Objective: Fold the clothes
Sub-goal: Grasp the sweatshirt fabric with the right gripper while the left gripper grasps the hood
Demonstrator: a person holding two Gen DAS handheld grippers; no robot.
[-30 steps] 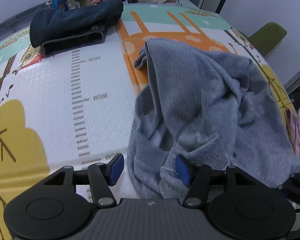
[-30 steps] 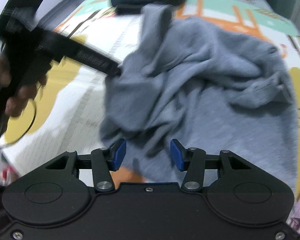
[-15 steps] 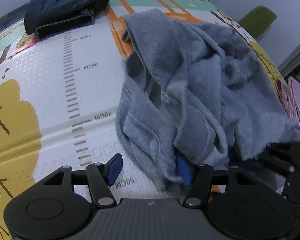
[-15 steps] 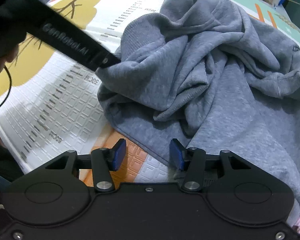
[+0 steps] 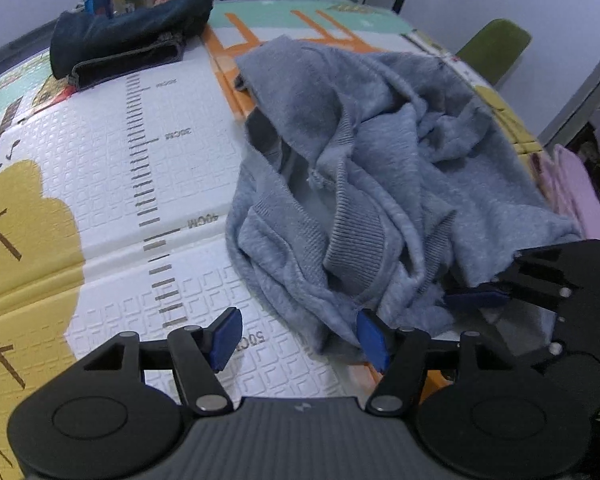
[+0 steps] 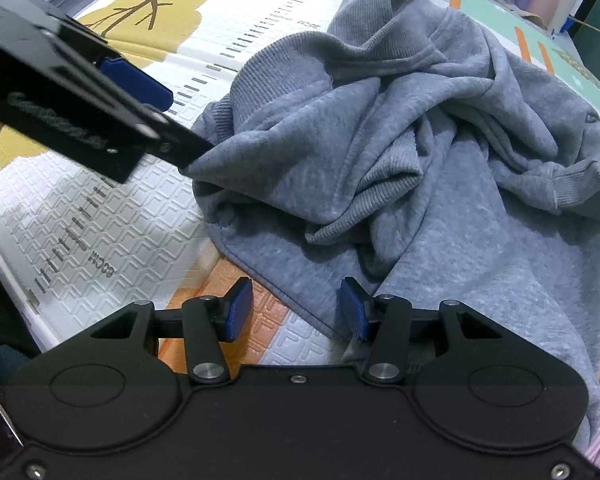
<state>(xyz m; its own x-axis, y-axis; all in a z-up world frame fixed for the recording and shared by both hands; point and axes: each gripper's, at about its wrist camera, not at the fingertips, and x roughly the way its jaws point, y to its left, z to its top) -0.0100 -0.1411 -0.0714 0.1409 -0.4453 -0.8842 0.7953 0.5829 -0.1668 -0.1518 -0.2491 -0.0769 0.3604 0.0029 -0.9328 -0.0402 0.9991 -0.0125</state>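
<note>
Grey sweatshirt lies crumpled on the play mat; the left gripper, jaws just widening, and the right gripper both stand released at its near hem.

Both wrist cameras look steeply down, close over the grey sweatshirt, apparently from neighbouring sides.

One grey sweater lies ahead of two grippers, left and right. One dark garment lies beyond, one green chair far right.
</note>
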